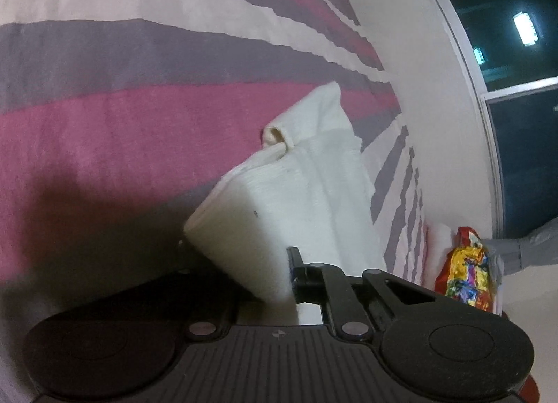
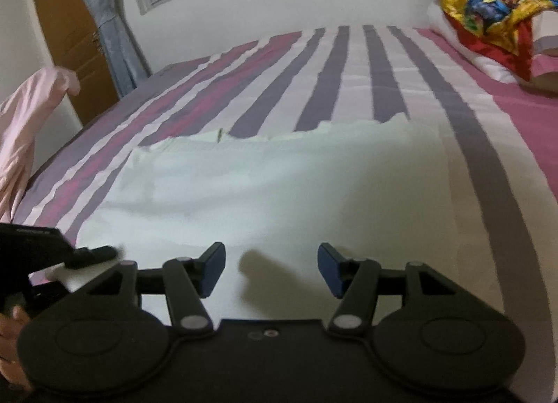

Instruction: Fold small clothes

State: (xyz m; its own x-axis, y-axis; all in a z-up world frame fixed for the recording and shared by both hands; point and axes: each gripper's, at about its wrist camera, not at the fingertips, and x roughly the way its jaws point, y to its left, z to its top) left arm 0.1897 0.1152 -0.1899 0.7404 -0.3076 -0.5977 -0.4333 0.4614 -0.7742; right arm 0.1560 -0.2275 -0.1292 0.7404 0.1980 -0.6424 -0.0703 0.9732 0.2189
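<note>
A white garment lies spread flat on the striped bed cover. My right gripper is open and empty, its blue-padded fingers hovering over the garment's near edge. My left gripper shows at the lower left of the right wrist view, shut on the garment's left corner. In the left wrist view the garment rises folded from my left gripper, which pinches its edge; only the right finger shows, the left one is hidden by cloth.
A colourful wrapped bundle rests on white pillows at the far right of the bed. A pink garment hangs at the left. A window, grey curtain and brown cabinet stand beyond the bed.
</note>
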